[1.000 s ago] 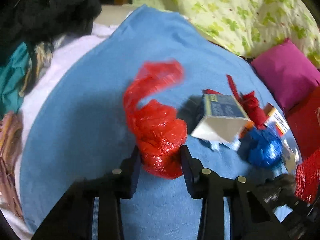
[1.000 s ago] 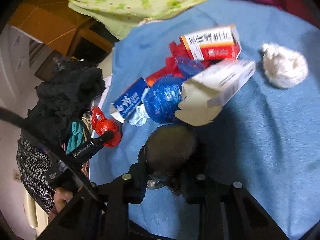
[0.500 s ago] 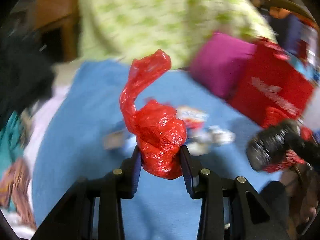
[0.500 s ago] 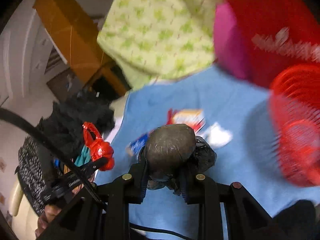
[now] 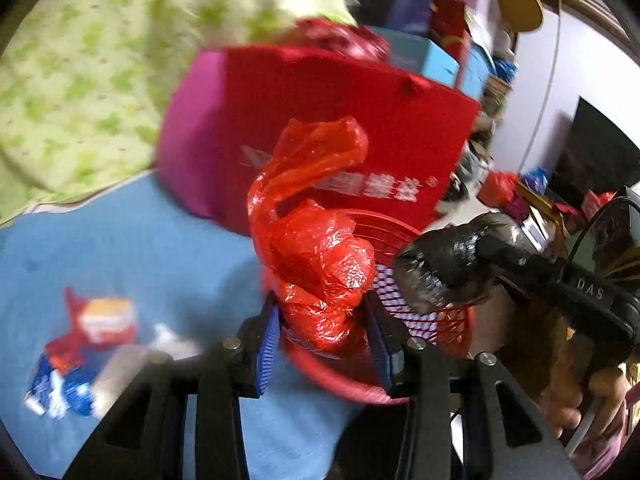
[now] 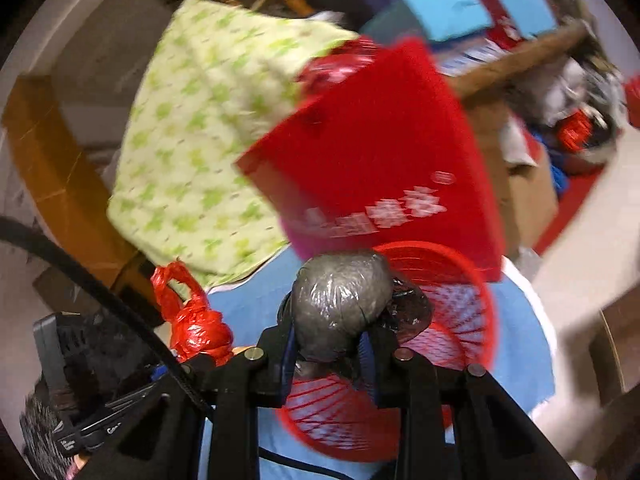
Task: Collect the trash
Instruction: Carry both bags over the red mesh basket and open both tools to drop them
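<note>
My left gripper is shut on a knotted red plastic bag and holds it over the near rim of a red mesh basket. My right gripper is shut on a balled black plastic bag, held over the same red mesh basket. The black bag also shows in the left wrist view, at the basket's right side. The red bag shows in the right wrist view, to the left. Both views are motion-blurred.
The basket stands on a blue cloth. Boxes and wrappers lie on it at lower left. Behind the basket stand a red bag with white print, a magenta cushion and a green-patterned quilt. Clutter fills the right.
Both grippers swung right with their bags, from above the scattered trash on the blue cloth to over the red mesh basket. Both grips stayed shut.
</note>
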The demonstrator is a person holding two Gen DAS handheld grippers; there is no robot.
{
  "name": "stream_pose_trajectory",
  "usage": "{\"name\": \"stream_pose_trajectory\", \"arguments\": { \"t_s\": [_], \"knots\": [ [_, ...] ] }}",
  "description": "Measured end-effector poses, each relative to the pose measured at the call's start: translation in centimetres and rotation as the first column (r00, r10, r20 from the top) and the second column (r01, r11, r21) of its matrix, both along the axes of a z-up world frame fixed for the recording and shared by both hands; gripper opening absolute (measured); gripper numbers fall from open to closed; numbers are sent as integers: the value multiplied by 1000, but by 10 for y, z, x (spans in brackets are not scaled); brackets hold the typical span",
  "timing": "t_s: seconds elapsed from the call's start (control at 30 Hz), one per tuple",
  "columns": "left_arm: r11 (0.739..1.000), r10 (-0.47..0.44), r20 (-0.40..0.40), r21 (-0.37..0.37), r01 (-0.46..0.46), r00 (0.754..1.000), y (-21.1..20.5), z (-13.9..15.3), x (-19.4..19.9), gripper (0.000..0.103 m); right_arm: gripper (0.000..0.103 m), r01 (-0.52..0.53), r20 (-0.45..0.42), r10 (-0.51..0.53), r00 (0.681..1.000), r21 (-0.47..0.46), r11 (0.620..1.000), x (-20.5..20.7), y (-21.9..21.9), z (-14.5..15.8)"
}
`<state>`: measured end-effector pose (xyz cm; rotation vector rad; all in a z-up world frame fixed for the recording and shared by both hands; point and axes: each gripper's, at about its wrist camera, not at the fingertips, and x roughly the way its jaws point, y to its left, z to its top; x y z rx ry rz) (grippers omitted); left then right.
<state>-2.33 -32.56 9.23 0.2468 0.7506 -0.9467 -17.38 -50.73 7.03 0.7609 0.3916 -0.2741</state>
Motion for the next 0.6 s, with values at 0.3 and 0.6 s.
{"name": "stream_pose_trajectory", "arguments": {
  "t_s": [0.3, 0.6],
  "knots": [
    [994, 13, 37, 107, -17, 999, -32, -24, -2, 72, 78, 28, 16, -31, 999, 176, 984, 2, -33, -41],
    [972, 166, 290, 113, -206, 942, 34, 11, -25, 76, 77, -80, 107, 76, 991, 34, 996, -4, 11, -6]
  ]
}}
